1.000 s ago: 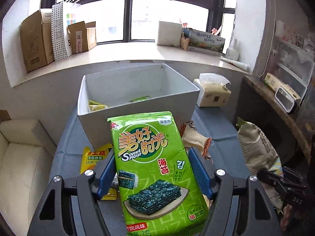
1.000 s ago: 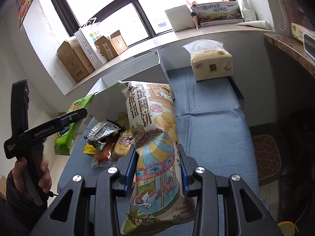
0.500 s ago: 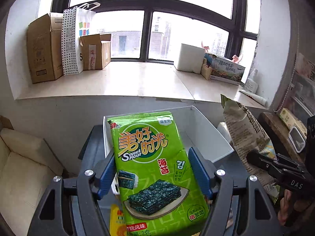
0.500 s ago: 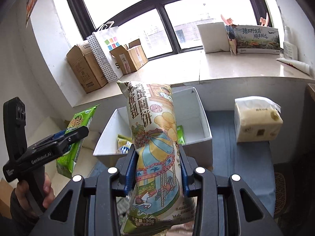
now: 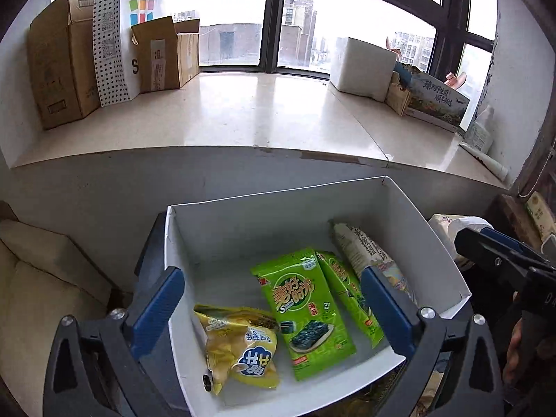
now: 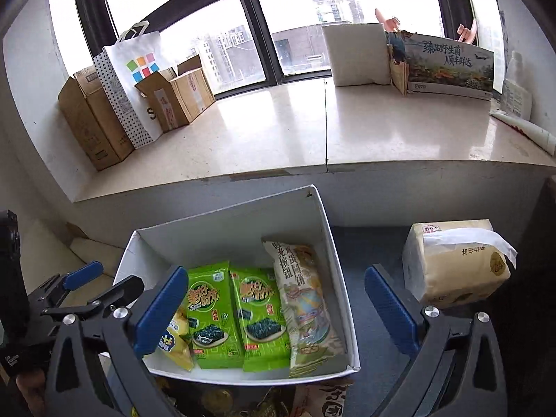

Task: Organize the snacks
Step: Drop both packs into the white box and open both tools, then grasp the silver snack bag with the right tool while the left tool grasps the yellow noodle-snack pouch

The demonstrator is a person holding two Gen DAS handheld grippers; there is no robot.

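- Left wrist view: my left gripper [image 5: 272, 307] had just been opening; jaws stood wide over the white box [image 5: 431, 239], nothing between the pads.
- Green seaweed packet [image 5: 305, 309] lay flat on the box floor, second seaweed packet [image 5: 347, 295] leaning just beside it on its right.
- Yellow chip bag [image 5: 239, 347] sat in the near left corner of the box, touching the first green packet.
- Right wrist view: my right gripper [image 6: 272, 307] had also just been opening; jaws wide, nothing held.
- Tall biscuit bag [image 6: 305, 299] lay along the box's right wall, against the seaweed packets.
- Tissue pack [image 6: 455, 267] sat on the blue cushion [image 6: 365, 250], right of the box, apart from it.
- More snack wrappers showed below the box's near edge; couldn't tell which.
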